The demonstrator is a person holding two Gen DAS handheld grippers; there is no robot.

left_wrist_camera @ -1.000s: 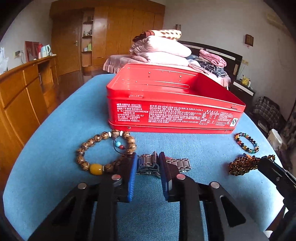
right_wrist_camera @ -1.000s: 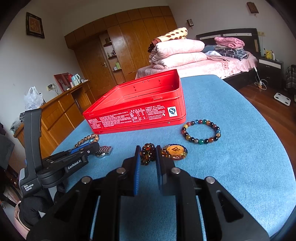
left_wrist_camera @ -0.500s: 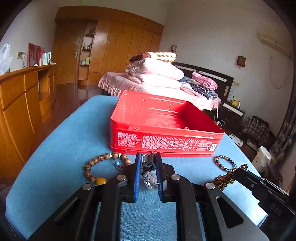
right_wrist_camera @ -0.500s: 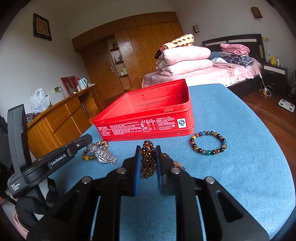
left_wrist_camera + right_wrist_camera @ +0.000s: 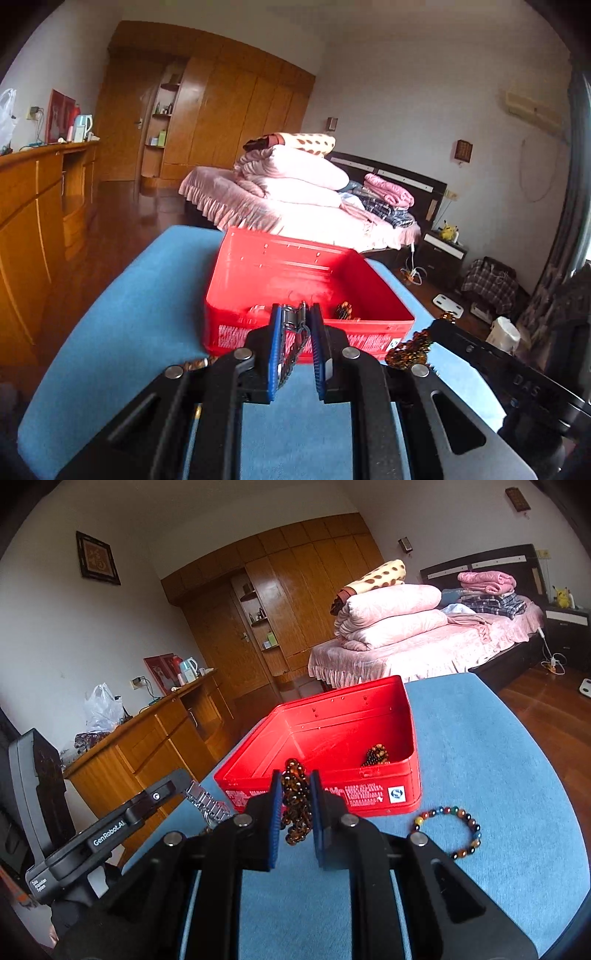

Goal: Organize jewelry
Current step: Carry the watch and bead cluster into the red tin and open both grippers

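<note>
The red tin [image 5: 332,760] sat open-topped on the blue table [image 5: 498,775], one dark beaded bracelet [image 5: 376,755] already lying inside near its front right corner, at about one o'clock from the right gripper's tips. The metal watch band [image 5: 293,332] was clamped between the blue pads of the left gripper [image 5: 295,325], the jaws nearly together and pressing on its clasp end; the band hung with its long axis roughly vertical, clasp at twelve o'clock and the loose links trailing toward six, clear of the cloth. That gripper was tilted gently downward, its tips held in front of the tin's near wall, level with the rim. The amber bead strand [image 5: 295,801] was pinched in the right gripper [image 5: 295,794], whose jaws were likewise almost closed on it; the strand drooped in a bunch, long axis vertical, top beads poking above the pads at twelve o'clock and the rest dangling toward six above the table. The right gripper also pointed slightly down toward the tin's front wall. In the left wrist view the right gripper's body showed at four o'clock, with the amber beads at its tip; in the right wrist view the left gripper's body lay at eight o'clock, the watch links hanging from it. A multicoloured bead bracelet [image 5: 452,830] lay flat on the table at three o'clock from the right gripper, near the tin but apart from it
</note>
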